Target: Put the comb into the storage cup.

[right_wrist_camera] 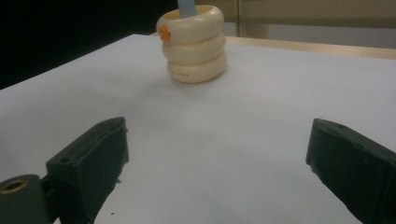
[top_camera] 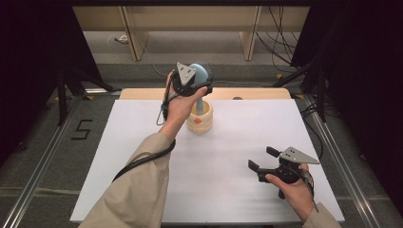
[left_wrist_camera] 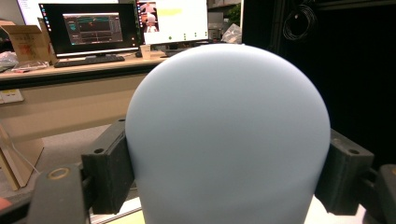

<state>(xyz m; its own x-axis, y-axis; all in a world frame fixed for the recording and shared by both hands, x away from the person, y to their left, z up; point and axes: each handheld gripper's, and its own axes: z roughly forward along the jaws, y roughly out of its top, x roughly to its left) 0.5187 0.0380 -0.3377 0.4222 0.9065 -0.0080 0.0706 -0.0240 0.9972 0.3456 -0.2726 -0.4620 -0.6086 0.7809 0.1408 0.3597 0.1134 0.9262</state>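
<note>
Gripping the blue brush [left_wrist_camera: 227,135], left tongs [left_wrist_camera: 227,172] clamp tight.

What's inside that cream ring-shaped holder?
The pale blue brush's handle stands in the cream ringed holder, its head clamped by the left claw. The handle's lower end and the holder's bottom are hidden by its walls.

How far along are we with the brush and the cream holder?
Done: the left hand-held gripper is shut on the blue brush head, both jaws pressed to its sides. In hand: the brush's handle stands in the cream ringed holder; whether it is going in or coming out is unclear. Left: finishing that move. The right hand-held gripper is open and empty over the table.
</note>
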